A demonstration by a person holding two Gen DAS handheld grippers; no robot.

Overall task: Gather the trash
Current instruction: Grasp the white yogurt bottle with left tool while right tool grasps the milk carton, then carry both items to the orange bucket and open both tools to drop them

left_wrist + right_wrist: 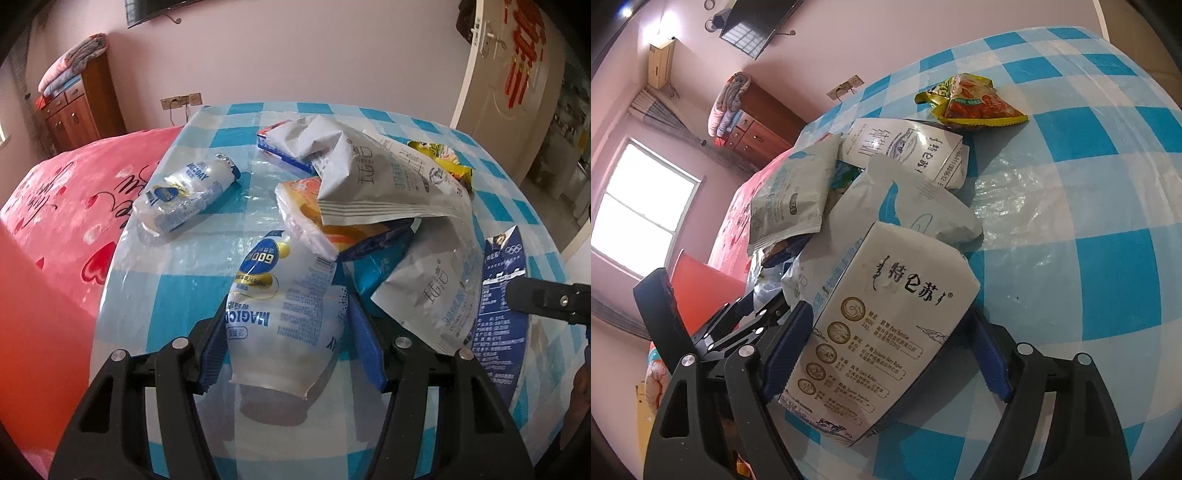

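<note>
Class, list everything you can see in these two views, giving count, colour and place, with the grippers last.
held bottle: one, white, between the left pads.
second bottle: one, white, lying at the table's left edge.
milk carton: one, white and blue, between the right pads.
wrappers: several, grey-white, orange, blue, piled mid-table.
snack bag: one, yellow-red, behind the pile.
table: one, blue-white checked.
bed: one, pink, beside the table.
left gripper: black, blue pads.
right gripper: black, blue pads.

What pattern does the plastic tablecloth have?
The plastic tablecloth has blue and white checks, best seen from the right wrist.
</note>
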